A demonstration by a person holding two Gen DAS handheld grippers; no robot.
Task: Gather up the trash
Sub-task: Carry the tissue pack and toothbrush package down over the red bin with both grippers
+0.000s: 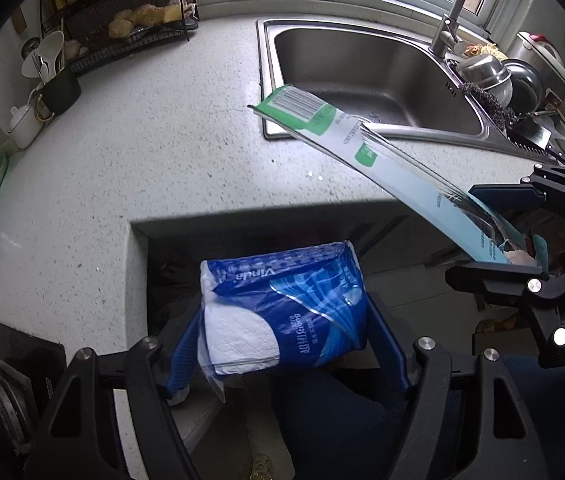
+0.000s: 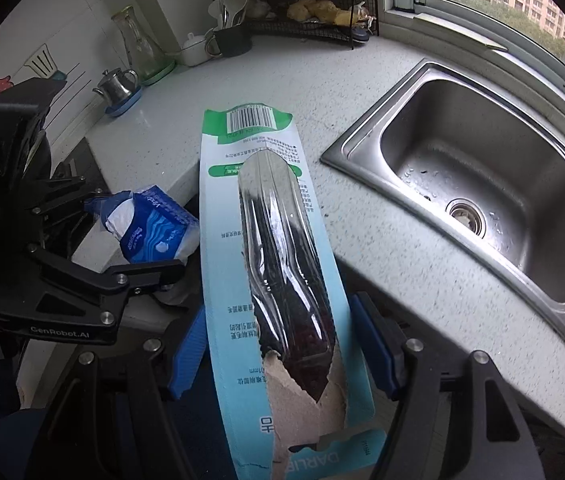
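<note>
The tissue pack (image 1: 282, 312) is a soft blue-and-white plastic wrapper with white paper showing through a clear window; it is part crumpled. The word "Vinda" reads upside down along its top edge. The card (image 2: 278, 280) is a long pale blue blister card with a green head, a barcode at its far end, and a clear plastic bubble down its middle. Its near end is torn, exposing brown board. Small printed text runs along it, too fine to read; "DARLI" shows upside down at the near edge.

The left gripper (image 1: 286, 344) clamps the tissue pack between its blue pads (image 1: 184, 350), jaws partly apart at pack width. The pack hangs past the counter (image 1: 142, 152) edge, at 6 o'clock in the left view. The left gripper body bears "GenRobot.AI".

The right gripper (image 2: 282, 344) pinches the card at its torn end. The card juts toward 12 o'clock over the counter, with the sink (image 2: 482, 184) at 2 o'clock.
</note>
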